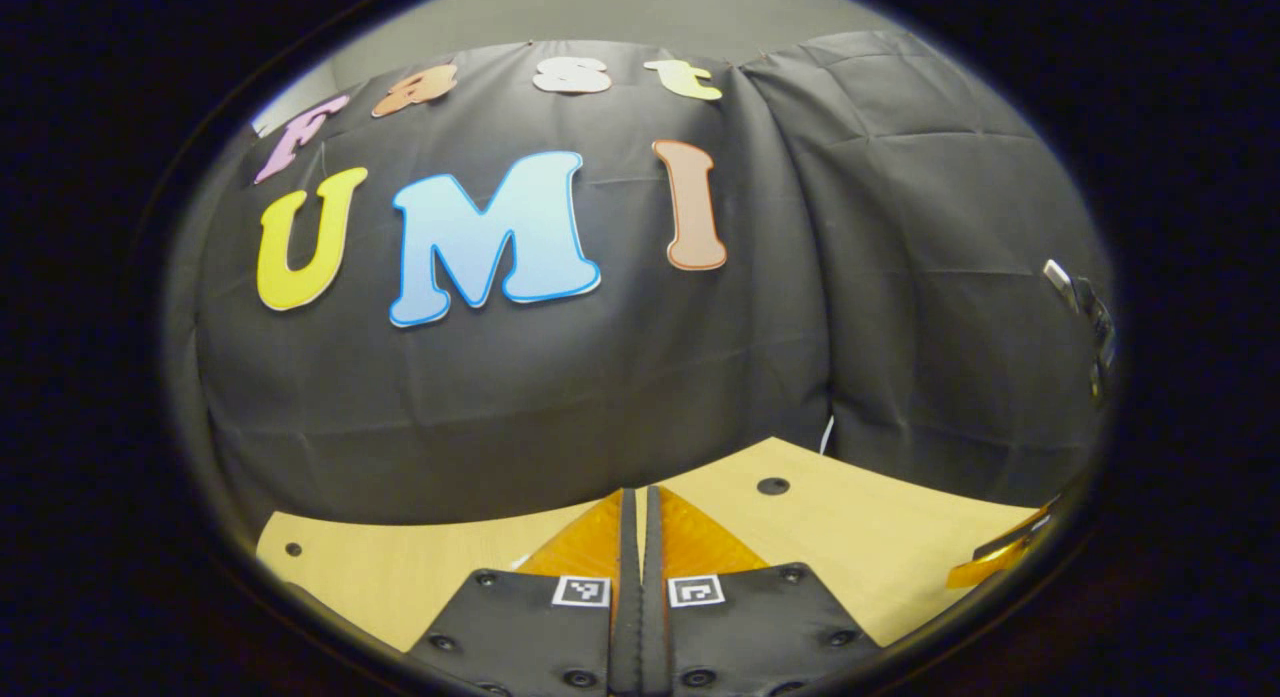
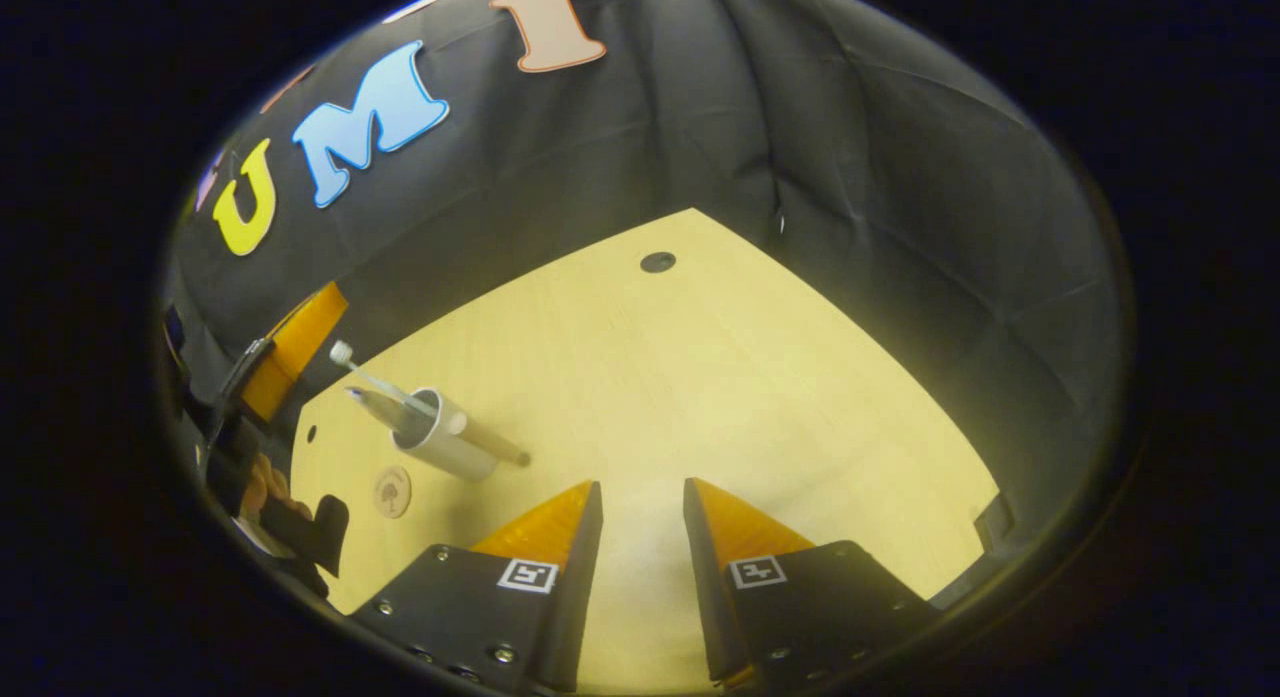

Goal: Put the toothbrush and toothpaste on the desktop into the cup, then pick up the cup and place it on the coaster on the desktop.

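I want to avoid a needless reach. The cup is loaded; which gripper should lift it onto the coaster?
Probably left: in the right gripper view it sits just beside the cup and coaster, while the right gripper is farther.

Lighting and image quality, both gripper views: strong fisheye curvature, sharp centre, soft dark rim.

In the right gripper view the desktop (image 2: 700,377) is brightly and evenly lit from above, washing to a pale glare just ahead of the right gripper (image 2: 643,502); the cup (image 2: 440,442) casts only a short, soft shadow. The booth wall (image 2: 850,177) stays dim, with creases faintly caught by light. In the left gripper view the wall cloth is moderately lit and its folds are crisp, while straight table edges bow and detail smears toward the margins.
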